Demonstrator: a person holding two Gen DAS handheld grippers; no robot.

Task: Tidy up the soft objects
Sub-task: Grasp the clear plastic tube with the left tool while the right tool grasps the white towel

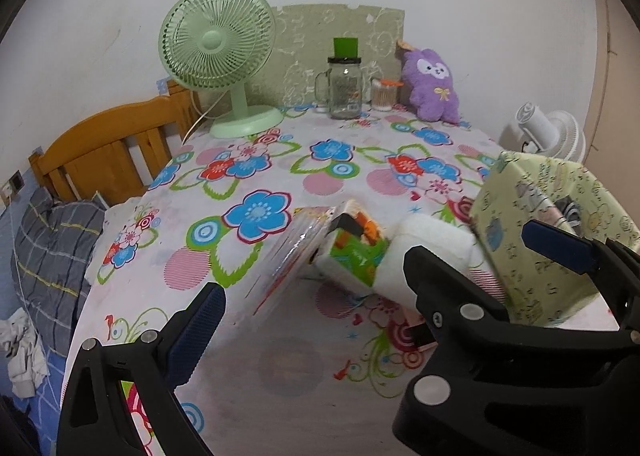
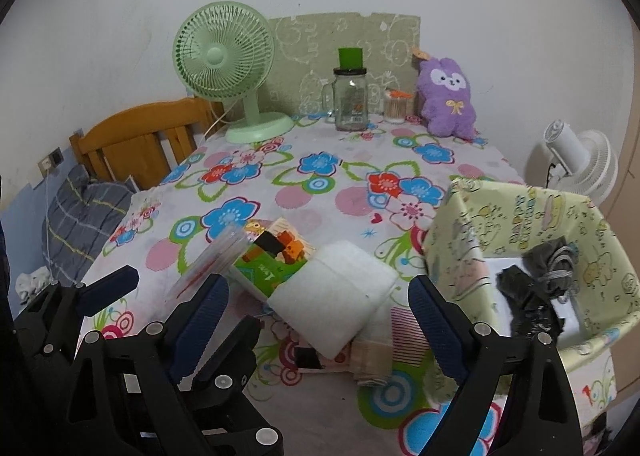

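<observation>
The table under its white floral plastic cloth carries everything here. At its right edge stands the pale green paper-wrapped open box, already holding a dark crumpled cloth with a grey cord. Just left of the box lies the folded white fluffy towel, resting partly on a green-and-orange printed carton and a clear plastic packet, with a beige folded cloth tucked under its near end.

The right gripper has its 2 blue-padded jaws spread wide, nothing pinched, with the towel lying between and just ahead of them. The left gripper sits beside it on the left; in its own view the left pad is clear, but the right finger is confused with the other tool's frame, so I cannot tell its state.

The towel's long axis runs diagonally, from the near left up toward the box at far right; its rounded folded edge faces the box.

Risks, largest first: I judge the box could be shoved off the table edge if the towel is pushed rather than lifted. A grip across only the top fold may let the towel unroll. The jaws might also catch the carton or beige cloth underneath.
</observation>
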